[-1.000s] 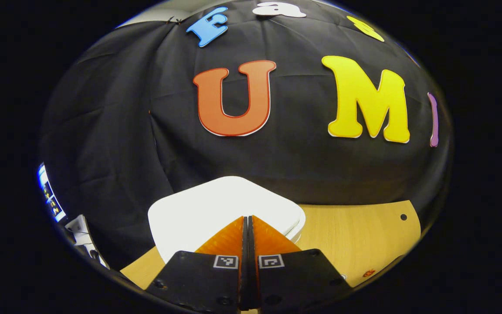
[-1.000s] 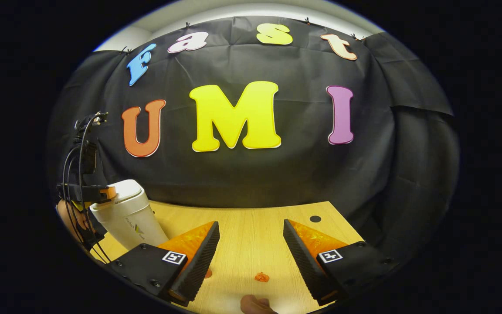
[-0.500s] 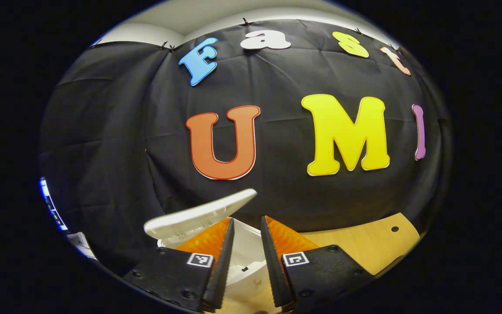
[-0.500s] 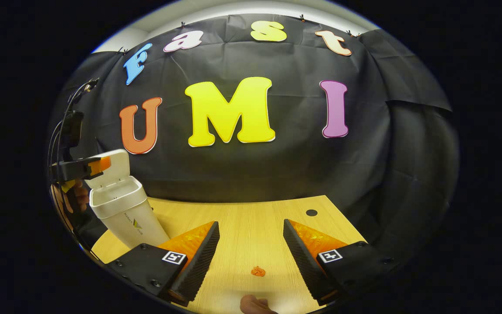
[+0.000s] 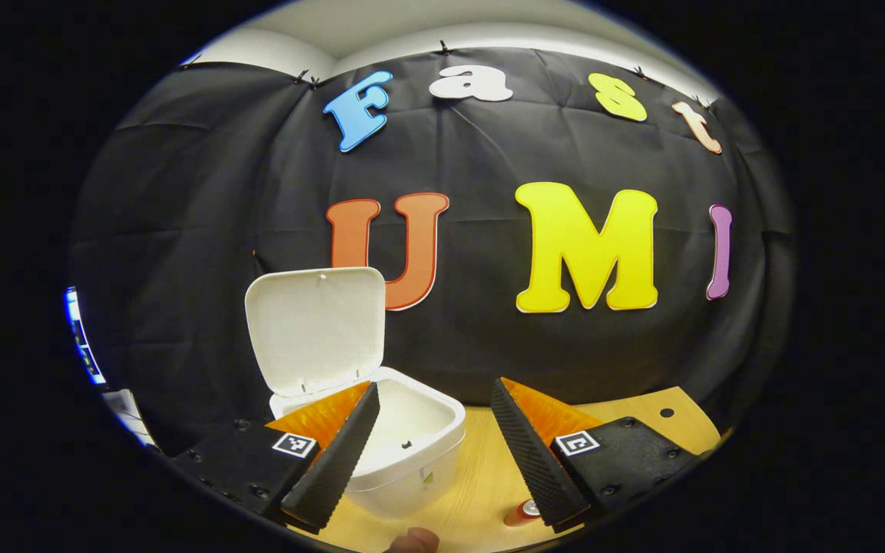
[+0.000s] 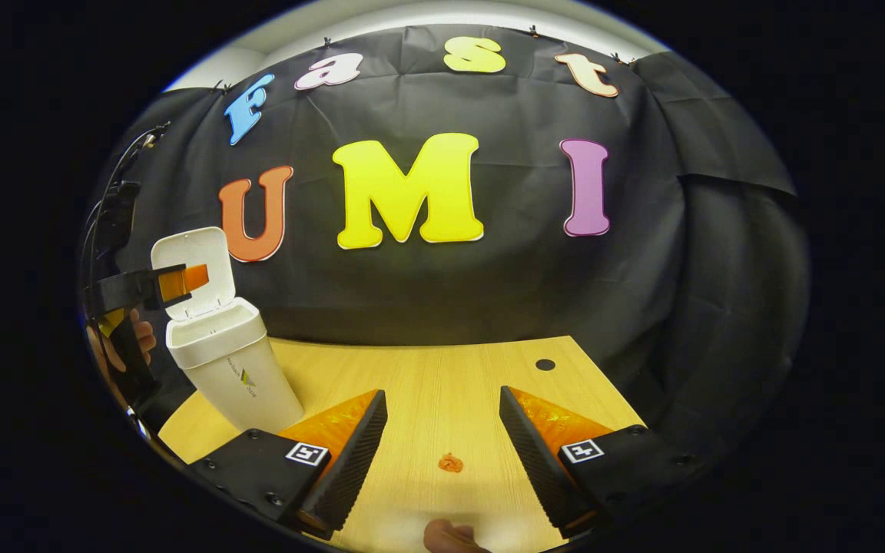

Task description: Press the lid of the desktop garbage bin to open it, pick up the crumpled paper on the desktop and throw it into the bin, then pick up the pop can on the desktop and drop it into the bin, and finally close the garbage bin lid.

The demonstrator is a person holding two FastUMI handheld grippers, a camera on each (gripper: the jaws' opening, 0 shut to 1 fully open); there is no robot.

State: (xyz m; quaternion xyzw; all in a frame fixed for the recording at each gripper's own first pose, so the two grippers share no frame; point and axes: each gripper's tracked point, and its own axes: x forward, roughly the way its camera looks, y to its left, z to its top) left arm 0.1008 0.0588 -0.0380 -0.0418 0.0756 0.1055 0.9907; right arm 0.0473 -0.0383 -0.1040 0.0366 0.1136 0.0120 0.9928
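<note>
Wooden desktop (image 6: 442, 384): bin (image 5: 412, 453) gapes, can (image 5: 523, 513) half-hidden behind left tool (image 5: 435, 430).

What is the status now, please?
Left tool open, empty, above bin. Right tool open, empty, over table. Lid up, bin open. Nothing blocks bin mouth.

A white bin (image 5: 404, 461) is standing with its white lid (image 5: 316, 330) raised on a pale wood-grain desk (image 6: 442, 384); a small orange scrap (image 6: 450, 462) is lying on the wood, well apart from the bin, before the black cloth wall (image 6: 488, 284).
</note>
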